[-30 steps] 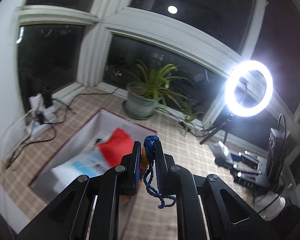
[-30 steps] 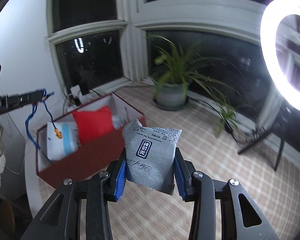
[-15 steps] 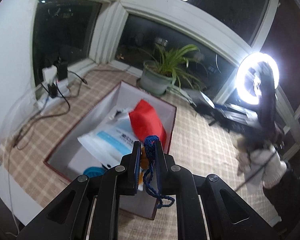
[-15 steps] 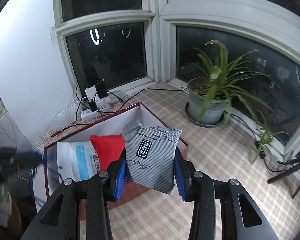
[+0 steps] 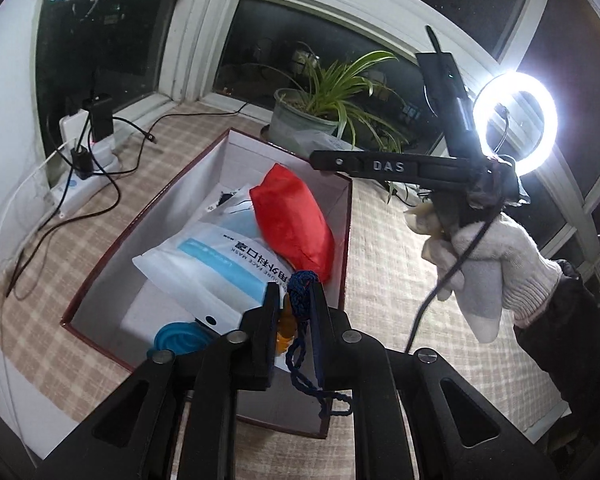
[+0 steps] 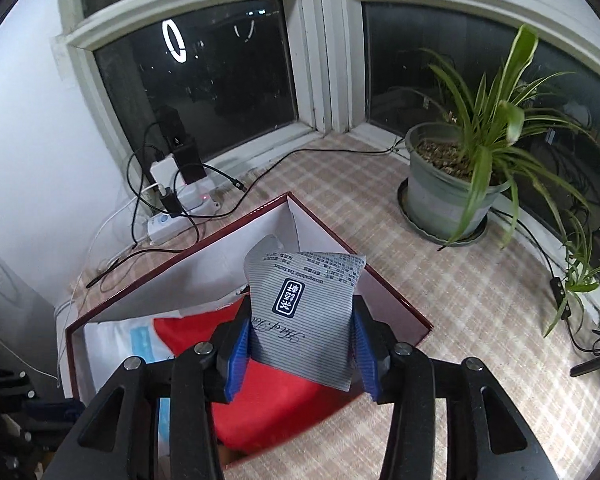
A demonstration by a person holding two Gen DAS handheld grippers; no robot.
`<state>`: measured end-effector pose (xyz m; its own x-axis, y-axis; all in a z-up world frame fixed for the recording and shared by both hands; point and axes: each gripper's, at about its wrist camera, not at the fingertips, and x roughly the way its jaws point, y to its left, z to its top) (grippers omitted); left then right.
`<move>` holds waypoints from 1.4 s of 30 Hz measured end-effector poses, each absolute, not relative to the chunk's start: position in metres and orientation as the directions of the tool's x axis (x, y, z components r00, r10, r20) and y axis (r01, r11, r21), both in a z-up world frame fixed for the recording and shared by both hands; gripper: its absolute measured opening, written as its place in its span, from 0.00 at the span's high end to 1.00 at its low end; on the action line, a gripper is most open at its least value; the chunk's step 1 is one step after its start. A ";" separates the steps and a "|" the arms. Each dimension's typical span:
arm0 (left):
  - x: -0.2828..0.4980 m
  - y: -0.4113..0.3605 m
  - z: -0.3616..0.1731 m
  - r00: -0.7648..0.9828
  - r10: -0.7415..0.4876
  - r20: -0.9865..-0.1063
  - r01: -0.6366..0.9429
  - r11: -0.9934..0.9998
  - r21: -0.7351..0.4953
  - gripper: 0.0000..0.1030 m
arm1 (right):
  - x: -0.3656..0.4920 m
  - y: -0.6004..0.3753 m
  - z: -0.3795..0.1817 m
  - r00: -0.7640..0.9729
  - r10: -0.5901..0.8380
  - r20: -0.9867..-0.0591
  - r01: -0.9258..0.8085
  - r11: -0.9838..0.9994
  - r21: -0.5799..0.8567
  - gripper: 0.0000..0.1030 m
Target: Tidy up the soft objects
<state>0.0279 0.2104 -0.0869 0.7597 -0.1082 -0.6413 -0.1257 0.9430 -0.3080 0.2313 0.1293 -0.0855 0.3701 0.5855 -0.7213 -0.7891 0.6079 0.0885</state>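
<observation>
My left gripper (image 5: pixel 296 292) hangs over the near end of a red-brown box (image 5: pixel 180 196), its jaws opening with a blue cord (image 5: pixel 300 300) and an orange piece (image 5: pixel 284 328) still pinched between them. In the box lie a red pouch (image 5: pixel 292 216), a white face-mask pack (image 5: pixel 212 264) and a blue cup (image 5: pixel 180 338). My right gripper (image 6: pixel 300 310) is over the box (image 6: pixel 204 276), above the red pouch (image 6: pixel 276 400). Its jaws are opening, and the blue pads (image 6: pixel 240 344) still flank and touch a grey striped packet (image 6: pixel 304 312).
A potted plant (image 6: pixel 444 196) stands beyond the box on the checked cloth. A power strip (image 6: pixel 176 204) with chargers and loose cables sits by the window. A ring light (image 5: pixel 516 120) glares at the right, and a gloved hand (image 5: pixel 480 248) holds the right gripper.
The left gripper sank closer to the box. The right gripper swept left with the grey packet and now hovers over the box; it entered the left view from the right.
</observation>
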 end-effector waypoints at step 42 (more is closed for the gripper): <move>0.013 0.231 -0.083 0.734 0.067 -0.676 -0.303 0.923 -0.237 0.30 | 0.194 0.072 -0.068 0.442 0.597 -0.669 -0.763 0.643 0.069 0.27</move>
<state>0.0131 0.2308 -0.0829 0.7338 0.0672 -0.6760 -0.3032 0.9229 -0.2374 0.1941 0.0724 -0.0677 0.4423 0.5970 -0.6693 -0.7632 0.6426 0.0688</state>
